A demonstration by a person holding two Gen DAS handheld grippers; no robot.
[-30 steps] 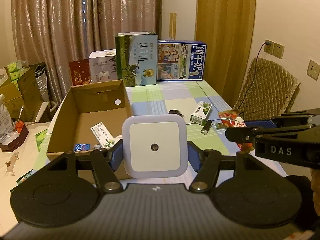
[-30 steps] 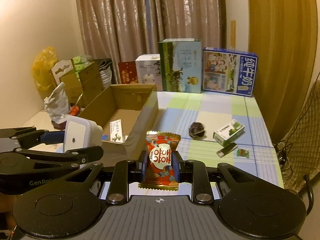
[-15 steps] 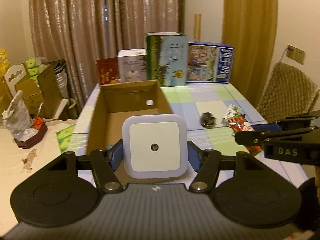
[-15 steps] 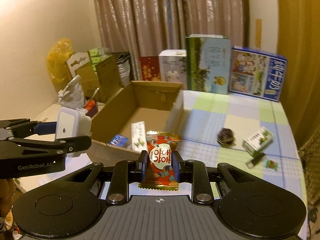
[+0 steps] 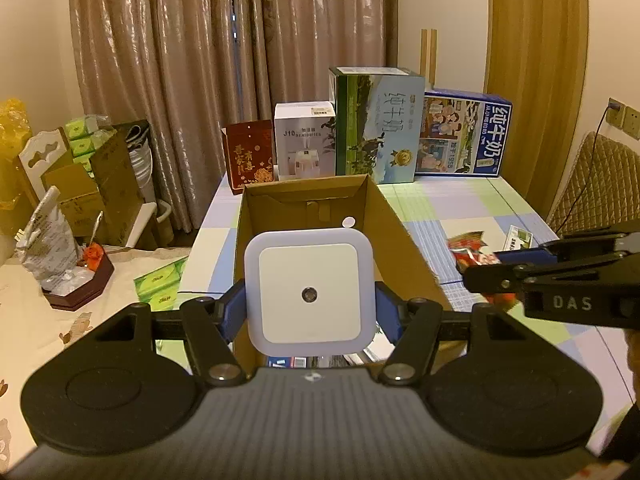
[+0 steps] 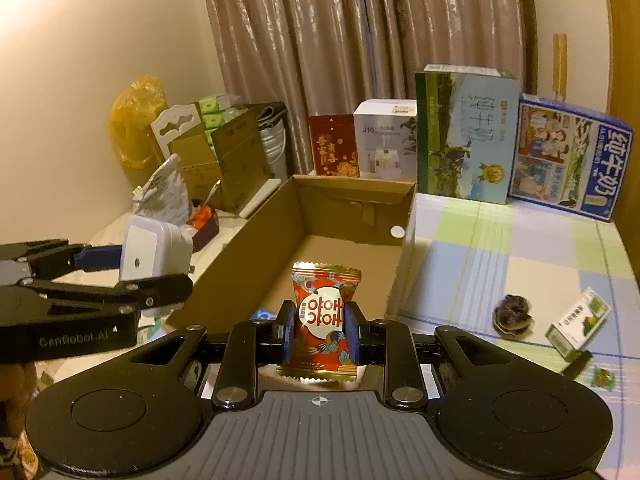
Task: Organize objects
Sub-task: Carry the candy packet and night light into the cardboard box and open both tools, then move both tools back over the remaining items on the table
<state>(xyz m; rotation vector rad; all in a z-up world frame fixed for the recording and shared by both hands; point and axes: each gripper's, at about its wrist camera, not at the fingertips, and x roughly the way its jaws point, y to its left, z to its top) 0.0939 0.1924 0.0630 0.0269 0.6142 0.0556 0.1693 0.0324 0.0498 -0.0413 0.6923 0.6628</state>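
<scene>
My left gripper is shut on a white square night light and holds it above the near end of an open cardboard box. My right gripper is shut on a red snack packet and holds it over the near part of the same box. The night light shows at the left in the right wrist view, the packet at the right in the left wrist view. Small items lie in the box's near end, mostly hidden.
Milk cartons, a white humidifier box and a red box stand at the table's far edge. A dark nut, a green-white small box and a small candy lie right of the box. Clutter fills the left.
Both grippers have moved left with their loads. The left gripper now faces straight down the box, and the right gripper has come over the box's near end.
</scene>
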